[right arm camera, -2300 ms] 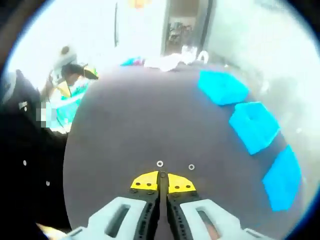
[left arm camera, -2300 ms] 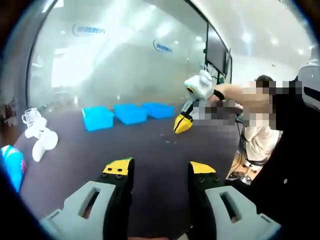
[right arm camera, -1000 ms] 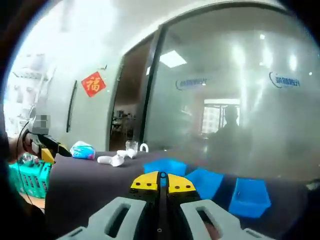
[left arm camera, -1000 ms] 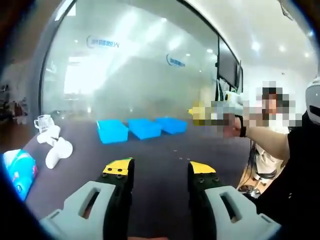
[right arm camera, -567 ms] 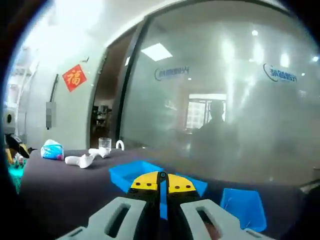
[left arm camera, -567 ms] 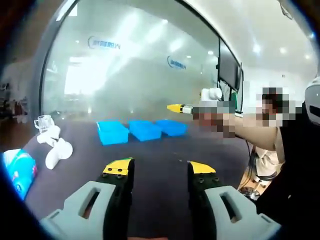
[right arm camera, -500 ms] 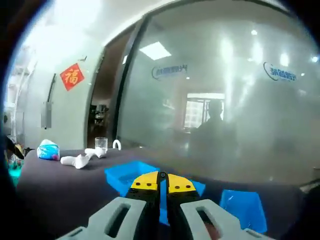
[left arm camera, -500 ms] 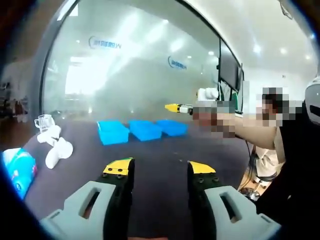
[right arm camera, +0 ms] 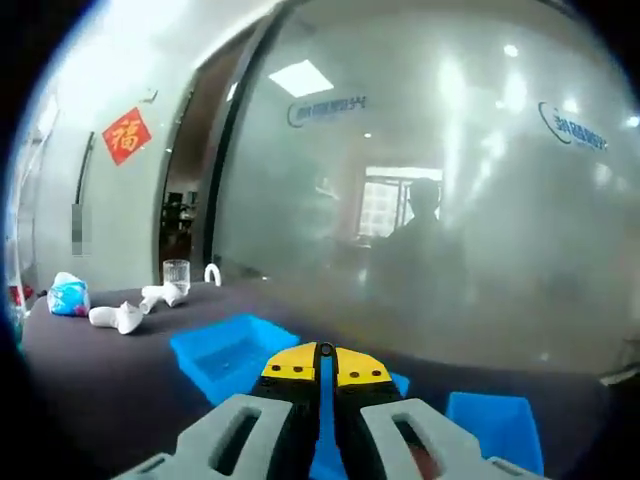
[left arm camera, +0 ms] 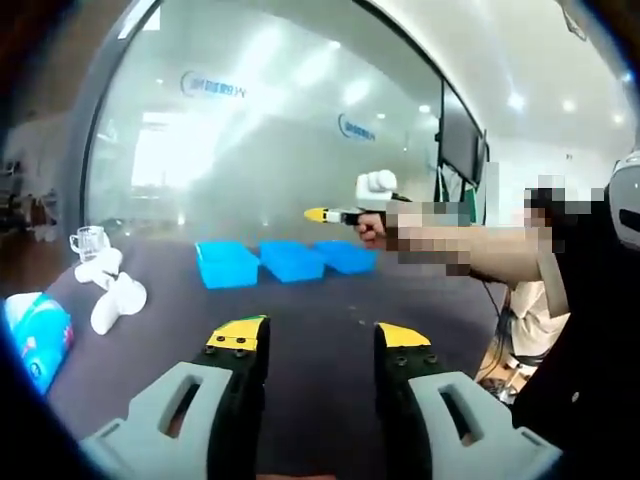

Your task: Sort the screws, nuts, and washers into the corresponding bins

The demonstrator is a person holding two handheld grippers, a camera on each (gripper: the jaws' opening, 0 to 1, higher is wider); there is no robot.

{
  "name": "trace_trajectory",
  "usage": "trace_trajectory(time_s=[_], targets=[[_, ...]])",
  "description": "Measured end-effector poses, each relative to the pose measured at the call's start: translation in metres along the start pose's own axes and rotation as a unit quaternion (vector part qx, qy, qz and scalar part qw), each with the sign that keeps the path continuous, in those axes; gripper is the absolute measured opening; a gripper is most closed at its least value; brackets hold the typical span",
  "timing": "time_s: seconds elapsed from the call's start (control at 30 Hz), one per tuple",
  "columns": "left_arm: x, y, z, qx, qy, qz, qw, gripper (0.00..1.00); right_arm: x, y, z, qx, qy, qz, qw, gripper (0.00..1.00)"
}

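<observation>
Left gripper [left arm camera: 318, 342], yellow-tipped grey plastic, jaws wide apart above the dark matte worktop [left arm camera: 300, 300]. Right gripper [right arm camera: 324, 365] jaws pressed together, over three rectangular blue plastic bins [right arm camera: 228, 352].

- My right gripper [right arm camera: 322, 365], which pointed down at the dark table [right arm camera: 90, 375] 2.3 s ago beside two small washers, now rides level above the blue bins [right arm camera: 235, 355], jaws pressed together as before.
- In the left gripper view that right gripper [left arm camera: 318, 215] has travelled from low over the table up and leftward, and now hangs above the row of bins [left arm camera: 285, 260].
- In the right gripper view the bins have grown larger and nearer; the washers have dropped out of sight.
</observation>
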State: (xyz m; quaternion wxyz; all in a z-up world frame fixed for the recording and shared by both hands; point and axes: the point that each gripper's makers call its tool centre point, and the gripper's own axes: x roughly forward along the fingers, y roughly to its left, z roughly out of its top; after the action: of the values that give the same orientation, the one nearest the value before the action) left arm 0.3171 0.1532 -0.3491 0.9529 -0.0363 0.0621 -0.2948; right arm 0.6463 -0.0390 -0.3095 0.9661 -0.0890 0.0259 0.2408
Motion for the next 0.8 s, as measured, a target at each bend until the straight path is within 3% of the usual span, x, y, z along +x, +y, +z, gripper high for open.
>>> trace_trajectory(time_s=[0.43, 0.5, 0.6, 0.8], targets=[[-0.001, -0.001, 0.002, 0.0, -0.001, 0.001, 1.0, 0.41, 0.003, -0.001, -0.012, 0.0, 0.01, -0.013, 0.9999, 0.02], [-0.001, -0.001, 0.002, 0.001, -0.001, 0.001, 1.0, 0.41, 0.003, 0.0, -0.012, 0.0, 0.008, -0.014, 0.9999, 0.07], [-0.001, -0.001, 0.002, 0.001, -0.001, 0.002, 1.0, 0.41, 0.002, 0.002, -0.012, -0.009, 0.003, -0.016, 0.9998, 0.24], [-0.003, 0.0, 0.002, -0.001, -0.001, 0.003, 1.0, 0.41, -0.003, 0.004, -0.011, -0.006, 0.001, -0.011, 0.9999, 0.25]])
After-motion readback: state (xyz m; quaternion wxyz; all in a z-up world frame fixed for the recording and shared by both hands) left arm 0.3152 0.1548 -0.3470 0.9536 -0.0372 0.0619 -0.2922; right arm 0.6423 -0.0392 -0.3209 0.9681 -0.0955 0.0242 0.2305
